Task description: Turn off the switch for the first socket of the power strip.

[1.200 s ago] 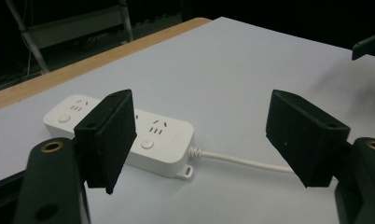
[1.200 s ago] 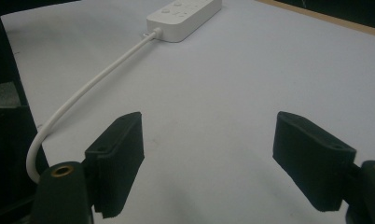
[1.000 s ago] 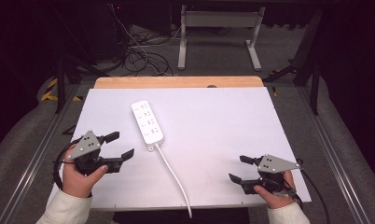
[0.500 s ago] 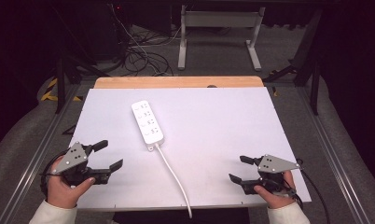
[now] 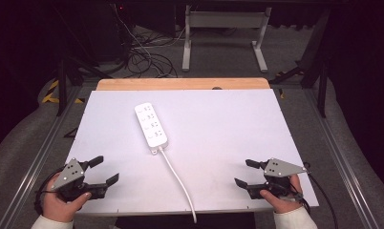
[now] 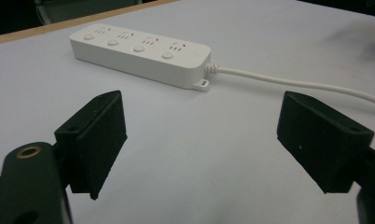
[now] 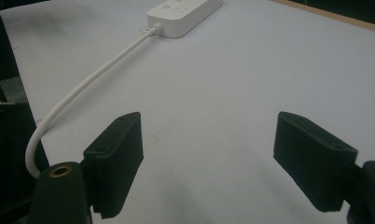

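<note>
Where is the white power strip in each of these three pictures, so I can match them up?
High view: the power strip lies left of centre on the white table, slanted.
Left gripper view: it lies across the top, beyond the open jaws.
Right gripper view: its end shows at the top edge.
Shared landmark: its white cord, seen leaving the strip's end in all three.

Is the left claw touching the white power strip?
Apart. In the left gripper view, bare white table lies between the open left claw and the power strip; the high view shows that gap too.
</note>
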### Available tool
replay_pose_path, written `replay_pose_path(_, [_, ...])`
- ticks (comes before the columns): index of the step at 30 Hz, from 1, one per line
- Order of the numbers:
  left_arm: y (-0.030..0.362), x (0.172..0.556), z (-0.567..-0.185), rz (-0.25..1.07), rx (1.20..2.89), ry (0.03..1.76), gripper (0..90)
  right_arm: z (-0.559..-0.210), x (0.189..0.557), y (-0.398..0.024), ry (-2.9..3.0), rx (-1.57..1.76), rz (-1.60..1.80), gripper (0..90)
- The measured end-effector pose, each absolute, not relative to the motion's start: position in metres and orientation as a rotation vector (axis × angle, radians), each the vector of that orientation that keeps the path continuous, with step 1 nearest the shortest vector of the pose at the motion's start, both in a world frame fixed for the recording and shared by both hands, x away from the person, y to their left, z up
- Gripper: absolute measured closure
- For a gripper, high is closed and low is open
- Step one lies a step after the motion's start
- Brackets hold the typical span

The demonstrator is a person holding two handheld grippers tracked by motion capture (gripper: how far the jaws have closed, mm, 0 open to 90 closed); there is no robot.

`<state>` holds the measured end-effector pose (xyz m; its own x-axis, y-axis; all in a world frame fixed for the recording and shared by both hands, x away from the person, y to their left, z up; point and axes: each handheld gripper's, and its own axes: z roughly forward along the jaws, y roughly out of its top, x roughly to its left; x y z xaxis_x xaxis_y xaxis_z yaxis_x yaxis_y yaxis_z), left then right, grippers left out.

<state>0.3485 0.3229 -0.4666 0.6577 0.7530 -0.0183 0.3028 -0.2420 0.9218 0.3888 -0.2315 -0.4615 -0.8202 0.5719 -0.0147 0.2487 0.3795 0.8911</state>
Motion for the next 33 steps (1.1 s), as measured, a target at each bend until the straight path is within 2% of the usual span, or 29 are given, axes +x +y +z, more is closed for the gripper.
replay_pose_path(11, [0.33,0.341,-0.495,0.523,1.833,0.858,16.6,-0.463,0.388,-0.232,2.326,0.723,1.415,24.8])
replay_pose_path(18, [0.327,0.342,-0.495,0.532,1.874,0.851,16.0,-0.465,0.389,-0.231,2.338,0.726,1.402,24.9])
replay_pose_path(23, [0.328,0.346,-0.488,0.497,1.836,0.907,17.6,-0.466,0.389,-0.232,2.337,0.727,1.399,24.8])
replay_pose_path(33, [0.329,0.344,-0.481,0.553,1.826,0.873,16.6,-0.468,0.39,-0.232,2.341,0.735,1.395,24.8])
